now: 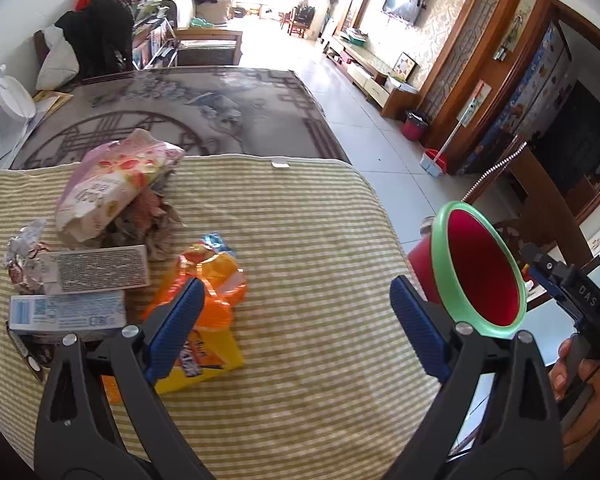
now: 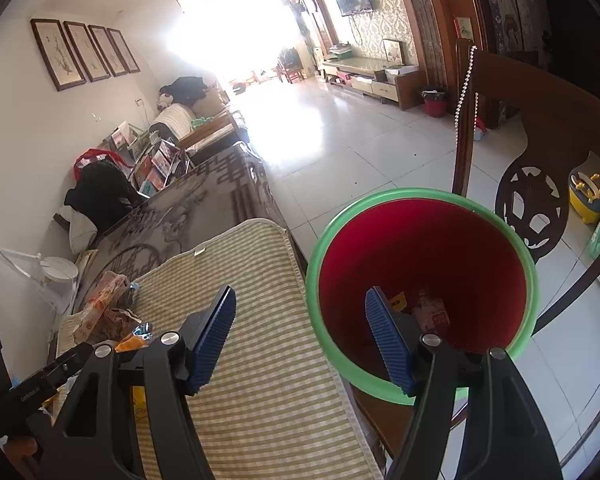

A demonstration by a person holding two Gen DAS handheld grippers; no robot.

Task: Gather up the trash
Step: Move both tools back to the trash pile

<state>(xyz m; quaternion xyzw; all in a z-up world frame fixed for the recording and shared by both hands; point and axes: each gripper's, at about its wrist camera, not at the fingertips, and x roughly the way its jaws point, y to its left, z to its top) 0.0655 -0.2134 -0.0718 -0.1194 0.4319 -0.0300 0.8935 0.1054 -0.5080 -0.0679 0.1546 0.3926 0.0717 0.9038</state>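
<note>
Trash lies piled on the striped mat [image 1: 300, 208], two boxes [image 1: 100, 268] and three wrappers [image 1: 204, 280] partly hidden, beside one red bin [image 2: 420, 248]; both the left gripper [image 1: 296, 328] and right gripper [image 2: 300, 340] gape, holding nothing.

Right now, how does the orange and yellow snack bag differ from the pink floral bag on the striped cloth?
The orange and yellow snack bag lies flat and crumpled near the left gripper, whose open jaws hold nothing; the pink floral bag sits farther back, puffed up and bulky. The snack bag lies alone, while the floral bag rests on other crumpled wrappers. Both lie on the striped cloth, outside the red bin.
</note>
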